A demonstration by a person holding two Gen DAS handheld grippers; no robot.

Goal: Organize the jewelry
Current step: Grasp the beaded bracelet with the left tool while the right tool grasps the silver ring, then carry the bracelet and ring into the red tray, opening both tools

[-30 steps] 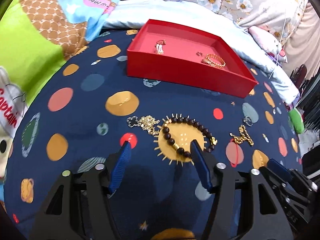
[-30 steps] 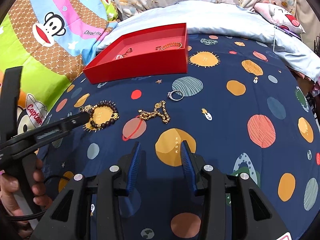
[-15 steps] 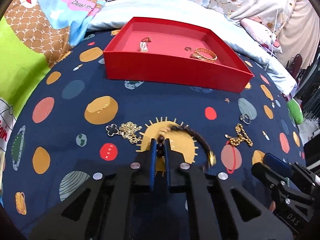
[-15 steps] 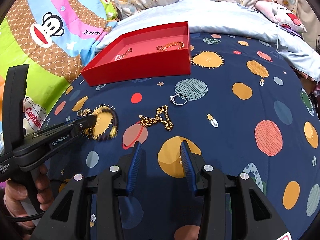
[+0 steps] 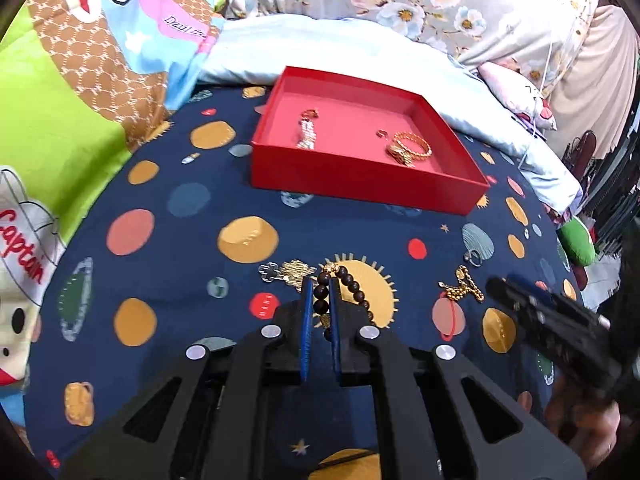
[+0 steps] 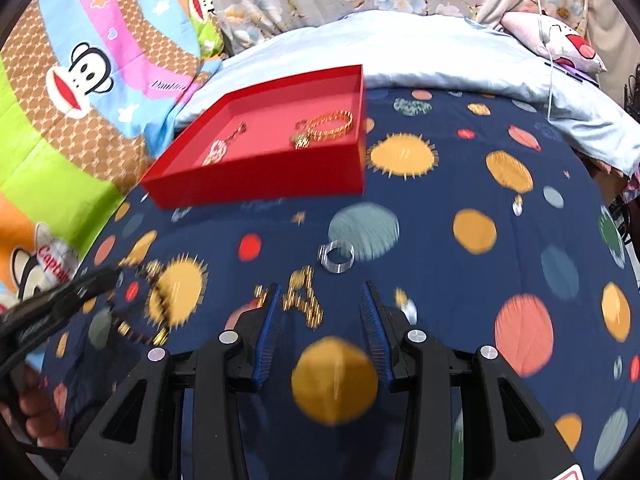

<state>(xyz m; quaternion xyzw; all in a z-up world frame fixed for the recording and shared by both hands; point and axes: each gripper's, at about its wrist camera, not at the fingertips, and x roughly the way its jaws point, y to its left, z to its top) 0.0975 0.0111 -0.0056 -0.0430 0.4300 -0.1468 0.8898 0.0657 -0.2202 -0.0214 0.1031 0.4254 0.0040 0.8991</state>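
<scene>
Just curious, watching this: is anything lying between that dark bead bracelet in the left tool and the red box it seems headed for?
Nothing visible does. The dark brown bead bracelet is pinched in the left tool, and only bare planet-print cloth lies between it and the open red cardboard box. The gold chain with a clover charm sits off to the side.

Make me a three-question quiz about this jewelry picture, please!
1. Where is the silver ring?
A. on the blanket
B. in the box
C. in a gripper

2. What colour is the box?
A. blue
B. red
C. green

3. What is the left gripper doing?
A. open and empty
B. pinching a gold chain
C. shut on the bead bracelet

Answers:
1. A, it lies on the planet-print blanket outside the box.
2. B, its walls are red.
3. C, dark beads sit pinched between its blue pads.
</scene>
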